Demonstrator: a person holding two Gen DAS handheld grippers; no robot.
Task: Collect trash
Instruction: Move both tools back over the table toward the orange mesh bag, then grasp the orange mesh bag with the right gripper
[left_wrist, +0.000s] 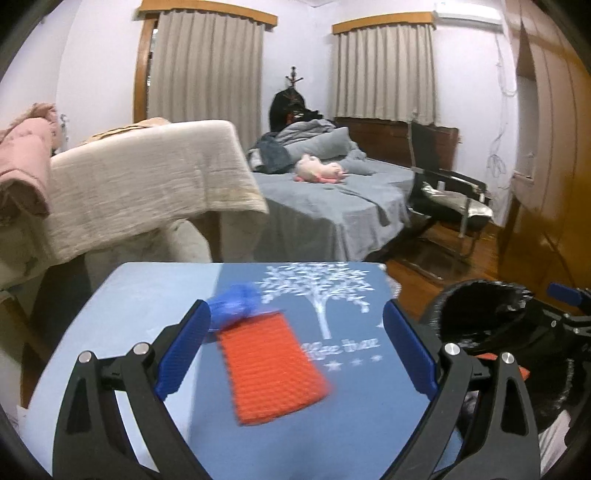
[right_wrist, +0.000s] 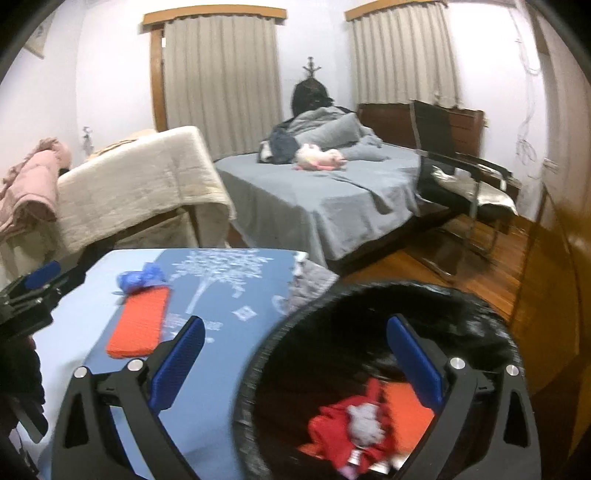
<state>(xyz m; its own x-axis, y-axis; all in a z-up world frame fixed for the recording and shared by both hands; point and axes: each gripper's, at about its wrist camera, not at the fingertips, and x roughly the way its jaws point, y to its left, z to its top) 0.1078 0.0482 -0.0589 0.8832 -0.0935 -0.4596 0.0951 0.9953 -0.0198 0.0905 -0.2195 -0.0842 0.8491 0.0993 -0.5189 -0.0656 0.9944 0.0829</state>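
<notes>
Left wrist view. Left tool (left_wrist: 297, 343): blue-padded fingers spread wide apart, nothing between them, held above the desk (left_wrist: 122, 317). Desk: blue cover with a white tree print. On it, an orange textured pad (left_wrist: 271, 369), lying flat between the fingers' line of sight. A crumpled blue wrapper (left_wrist: 236, 302) touches the pad's far end, just beside the left finger's tip. To the right, off the desk edge, a black bin (left_wrist: 487, 317), with part of the right tool just behind it at the frame edge. Background: a bed (left_wrist: 332, 192) in grey sheets with a pink plush toy (left_wrist: 321, 171) on it; a cream blanket (left_wrist: 140, 177) draped over furniture at left; a black chair (left_wrist: 443, 184) by the bed.

Right wrist view. Right tool (right_wrist: 295, 362): fingers wide apart and empty, poised over the rim of the black bin (right_wrist: 258, 369), the right finger above the bin's opening, the left finger over the desk (right_wrist: 207, 398). Inside the bin: red crumpled trash (right_wrist: 332, 432) with a pale grey wad on top, and an orange piece (right_wrist: 406, 410) beside it. On the desk, the orange textured pad (right_wrist: 142, 325) and the crumpled blue wrapper (right_wrist: 140, 278) touching its far end. The left tool (right_wrist: 37, 291) shows at the left edge; its opening cannot be judged here.
</notes>
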